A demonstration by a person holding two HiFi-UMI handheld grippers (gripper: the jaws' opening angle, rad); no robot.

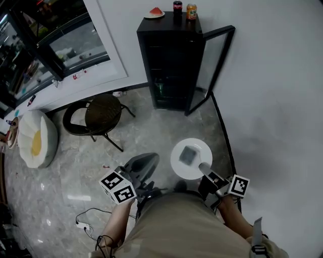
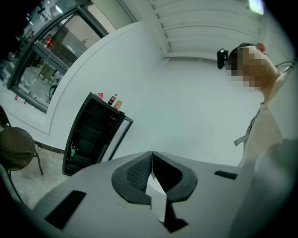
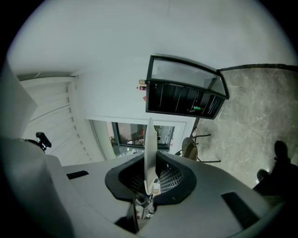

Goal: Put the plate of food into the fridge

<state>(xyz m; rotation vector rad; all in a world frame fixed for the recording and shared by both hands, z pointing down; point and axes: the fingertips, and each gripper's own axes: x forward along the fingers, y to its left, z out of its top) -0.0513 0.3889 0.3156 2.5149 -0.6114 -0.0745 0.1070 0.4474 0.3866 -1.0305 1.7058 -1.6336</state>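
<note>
My right gripper [image 1: 204, 169] is shut on the rim of a round white plate [image 1: 191, 158], held low in front of the person; a greyish piece of food [image 1: 187, 154] lies on it. In the right gripper view the plate [image 3: 149, 153] shows edge-on between the jaws. My left gripper [image 1: 144, 164] hangs to the plate's left, shut with nothing in it; its jaws meet in the left gripper view [image 2: 152, 160]. The black fridge [image 1: 169, 65] stands against the far wall, a few steps away, its glass door [image 1: 214, 63] swung open to the right and its dark shelves [image 2: 88, 135] showing.
On top of the fridge sit a plate with a watermelon slice [image 1: 155, 12] and two cans [image 1: 184, 9]. A dark round chair [image 1: 101, 116] stands on the left, a white beanbag [image 1: 36, 138] further left. Cables [image 1: 86, 221] lie on the marble floor. A white wall runs along the right.
</note>
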